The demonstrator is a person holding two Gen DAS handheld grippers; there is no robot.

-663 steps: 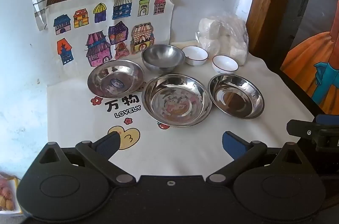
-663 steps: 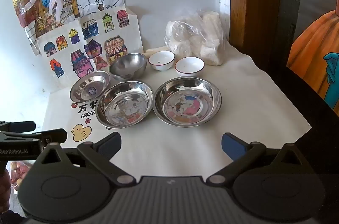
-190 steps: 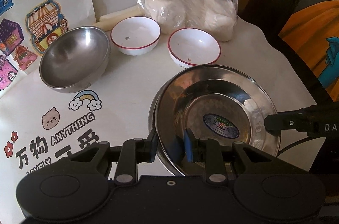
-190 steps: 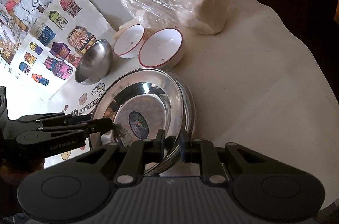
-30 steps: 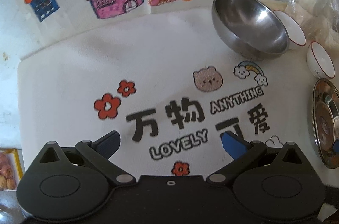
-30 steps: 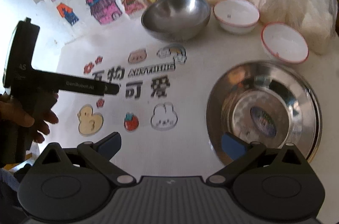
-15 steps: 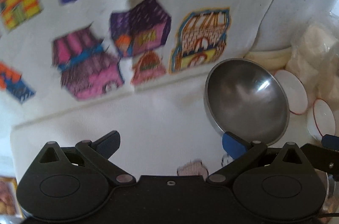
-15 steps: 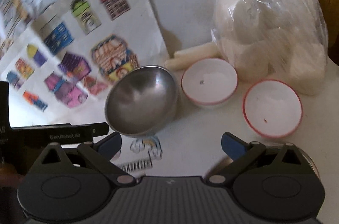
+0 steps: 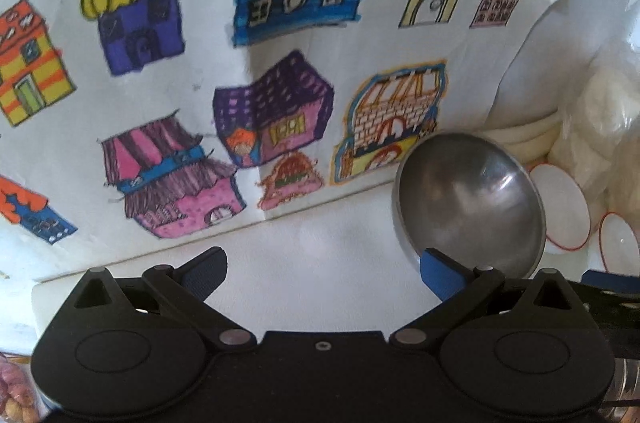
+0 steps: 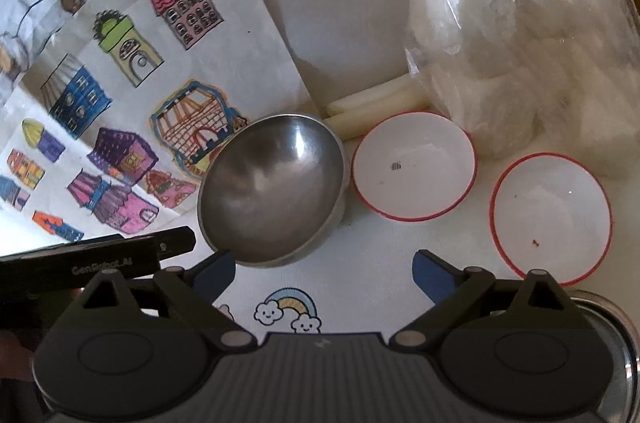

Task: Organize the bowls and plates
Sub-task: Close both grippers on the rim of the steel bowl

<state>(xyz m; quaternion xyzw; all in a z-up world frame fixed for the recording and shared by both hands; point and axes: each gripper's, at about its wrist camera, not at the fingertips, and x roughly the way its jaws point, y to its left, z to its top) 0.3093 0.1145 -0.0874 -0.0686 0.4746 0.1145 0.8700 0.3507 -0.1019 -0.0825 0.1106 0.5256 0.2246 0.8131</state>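
While the left wrist view crops both red-rimmed white bowls point(image 10: 414, 167) at its edge, the right shows them whole beside the round steel bowl point(image 10: 272, 191). Left hand-held gripper point(image 9: 322, 271) and right hand-held gripper point(image 10: 324, 269) hover spread wide, empty.

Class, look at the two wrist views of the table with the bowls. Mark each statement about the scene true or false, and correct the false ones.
1. The right gripper is open and holds nothing. True.
2. The steel bowl lies upside down. False: its hollow faces up.
3. Two white bowls with red rims, the nearer and the farther, sit right of the steel bowl. True.
4. The white bowls are stacked together. False: they sit apart, side by side.
5. The left gripper grips the steel bowl. False: its jaws are open and empty.
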